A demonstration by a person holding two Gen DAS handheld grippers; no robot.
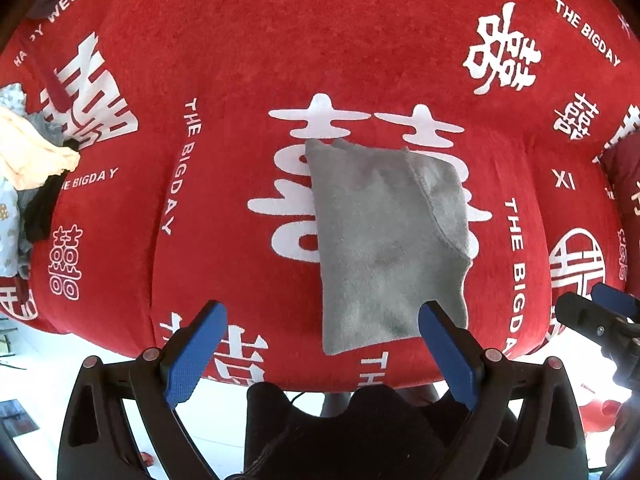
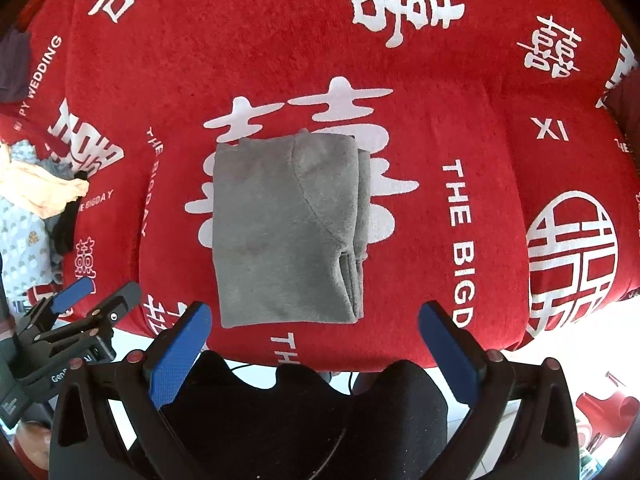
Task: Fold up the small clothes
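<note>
Just 1 folded grey garment, 2 open grippers.

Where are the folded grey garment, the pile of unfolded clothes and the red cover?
folded grey garment [image 2: 280, 232], right wrist view, middle of top layer.
pile of unfolded clothes [image 1: 36, 156], left wrist view, cream piece.
red cover [image 1: 320, 40], left wrist view, plain patch.

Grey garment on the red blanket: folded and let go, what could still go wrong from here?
1. The grey garment lies close to the front edge of the red blanket; a nudge might slide it off.
2. Its folded layers are uneven at one side, so the fold may open if lifted carelessly.
3. The clothes pile sits at the blanket's side; both open grippers, left gripper and right gripper, could snag several pieces.
</note>
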